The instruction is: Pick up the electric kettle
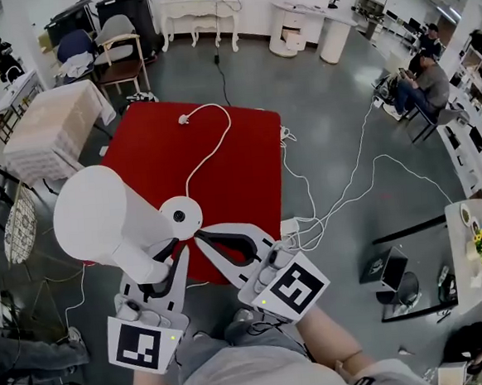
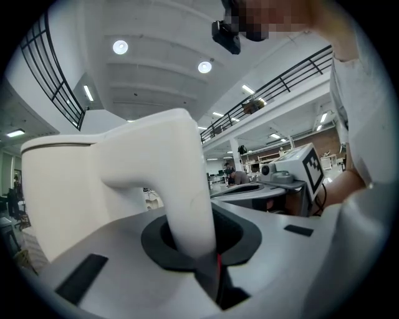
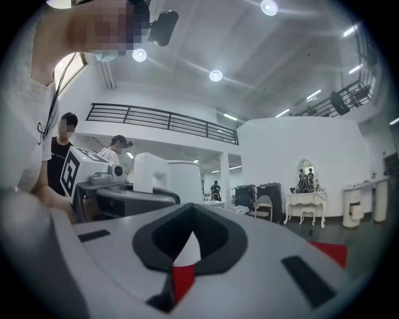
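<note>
The white electric kettle (image 1: 106, 219) hangs tilted in the air at the left of the head view, clear of its round white base (image 1: 181, 218). That base sits near the front edge of the red table (image 1: 247, 162), and its white cord (image 1: 213, 148) trails across the top. My left gripper (image 1: 169, 255) is shut on the kettle's handle (image 2: 187, 187), which fills the jaws in the left gripper view. Just right of it, my right gripper (image 1: 203, 234) points at the base, shut with nothing between its jaws (image 3: 187, 249). From the right gripper view the kettle (image 3: 168, 177) shows at the left.
White cables (image 1: 341, 196) run over the grey floor right of the table. A cloth-covered table (image 1: 49, 132) and chairs (image 1: 118, 56) stand at the left and back. A seated person (image 1: 424, 86) is far right. A black stand (image 1: 388, 271) sits near my right.
</note>
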`<state>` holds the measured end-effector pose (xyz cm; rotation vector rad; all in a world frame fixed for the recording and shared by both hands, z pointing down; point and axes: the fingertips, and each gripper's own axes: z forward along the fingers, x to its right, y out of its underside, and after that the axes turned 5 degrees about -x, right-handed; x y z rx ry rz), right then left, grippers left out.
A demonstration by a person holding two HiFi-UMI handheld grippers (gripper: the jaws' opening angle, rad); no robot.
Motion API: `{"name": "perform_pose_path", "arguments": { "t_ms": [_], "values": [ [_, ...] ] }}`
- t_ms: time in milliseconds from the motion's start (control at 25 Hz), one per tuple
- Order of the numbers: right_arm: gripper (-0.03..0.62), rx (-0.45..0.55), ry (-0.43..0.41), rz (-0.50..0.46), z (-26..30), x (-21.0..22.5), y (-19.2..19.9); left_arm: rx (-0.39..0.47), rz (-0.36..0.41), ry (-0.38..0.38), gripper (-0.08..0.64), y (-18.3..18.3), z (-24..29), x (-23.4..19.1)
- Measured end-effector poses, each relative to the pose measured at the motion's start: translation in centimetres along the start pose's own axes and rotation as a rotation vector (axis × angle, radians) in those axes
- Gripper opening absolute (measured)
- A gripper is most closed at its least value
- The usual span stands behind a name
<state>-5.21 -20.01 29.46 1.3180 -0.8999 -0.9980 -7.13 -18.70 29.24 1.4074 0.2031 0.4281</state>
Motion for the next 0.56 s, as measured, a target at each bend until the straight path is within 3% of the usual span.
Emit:
{"name": "perform_pose_path", "arguments": {
  "t_ms": [560],
  "values": [
    [0.006, -0.009, -0.02, -0.018, 1.0, -0.76, -0.17, 0.008, -0.002, -0.015, 0.041, -0.29, -0.48, -0.83]
  ]
}}
